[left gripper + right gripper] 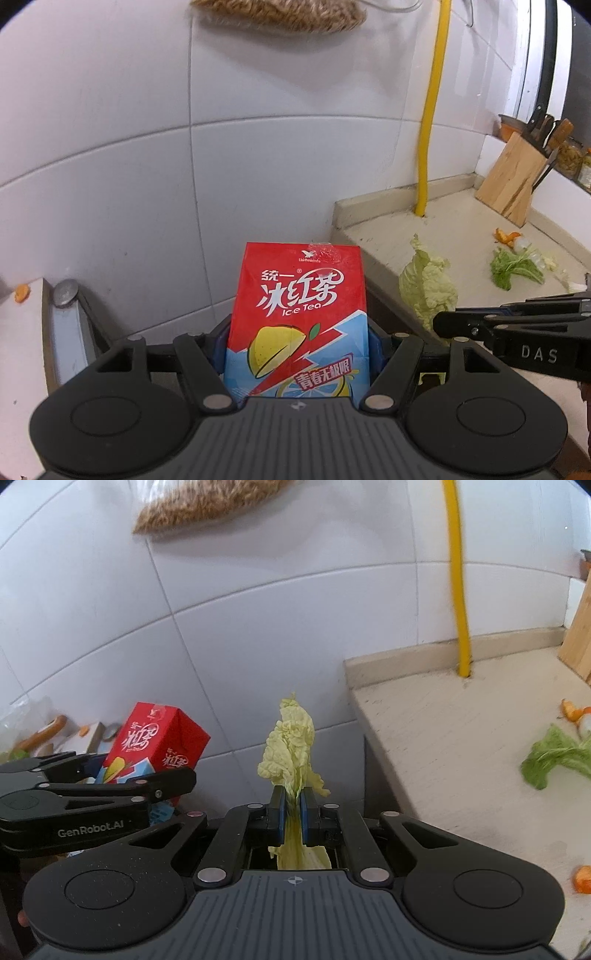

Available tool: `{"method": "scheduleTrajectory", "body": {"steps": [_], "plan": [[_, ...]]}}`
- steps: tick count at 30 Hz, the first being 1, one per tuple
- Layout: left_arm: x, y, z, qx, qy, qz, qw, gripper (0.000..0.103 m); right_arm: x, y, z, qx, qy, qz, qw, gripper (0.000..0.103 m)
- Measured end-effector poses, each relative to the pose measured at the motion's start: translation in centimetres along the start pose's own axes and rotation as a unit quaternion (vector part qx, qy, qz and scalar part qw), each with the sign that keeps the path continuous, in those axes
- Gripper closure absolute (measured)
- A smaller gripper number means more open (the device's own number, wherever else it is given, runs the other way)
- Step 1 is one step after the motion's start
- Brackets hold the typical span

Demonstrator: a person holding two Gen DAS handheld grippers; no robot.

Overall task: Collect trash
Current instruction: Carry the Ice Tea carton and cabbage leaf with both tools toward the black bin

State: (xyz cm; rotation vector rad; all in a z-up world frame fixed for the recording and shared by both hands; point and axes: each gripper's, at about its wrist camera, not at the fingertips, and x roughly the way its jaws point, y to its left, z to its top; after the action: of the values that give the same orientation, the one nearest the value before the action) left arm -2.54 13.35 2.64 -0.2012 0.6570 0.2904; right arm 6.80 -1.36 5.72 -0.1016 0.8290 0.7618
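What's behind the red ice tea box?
Behind the ice tea carton held in the left gripper is white wall tile. The carton covers the strip of wall right behind it.

Carton (297, 317) left of counter (388, 236)

The left black two-finger gripper (297, 339) is angled downward, its blue-padded fingers (373, 345) spread wide and pressing both sides of a red ice tea carton (299, 317). Beside it, the right black two-finger gripper (292, 812) also tilts downward, its blue pads (305, 814) nearly together, pinching a pale green cabbage leaf (291, 746) that stands up beyond its fingertips.
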Motion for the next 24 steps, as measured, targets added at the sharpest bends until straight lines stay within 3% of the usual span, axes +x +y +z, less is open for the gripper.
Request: {"method": "scheduleTrajectory", "body": {"steps": [24], "plan": [[5.5, 2.0, -0.6, -0.035, 0.074, 0.0, 0.9967, 0.042, 6.9, 1.3, -1.4, 0.004, 0.069, -0.01, 0.998, 0.091]]}}
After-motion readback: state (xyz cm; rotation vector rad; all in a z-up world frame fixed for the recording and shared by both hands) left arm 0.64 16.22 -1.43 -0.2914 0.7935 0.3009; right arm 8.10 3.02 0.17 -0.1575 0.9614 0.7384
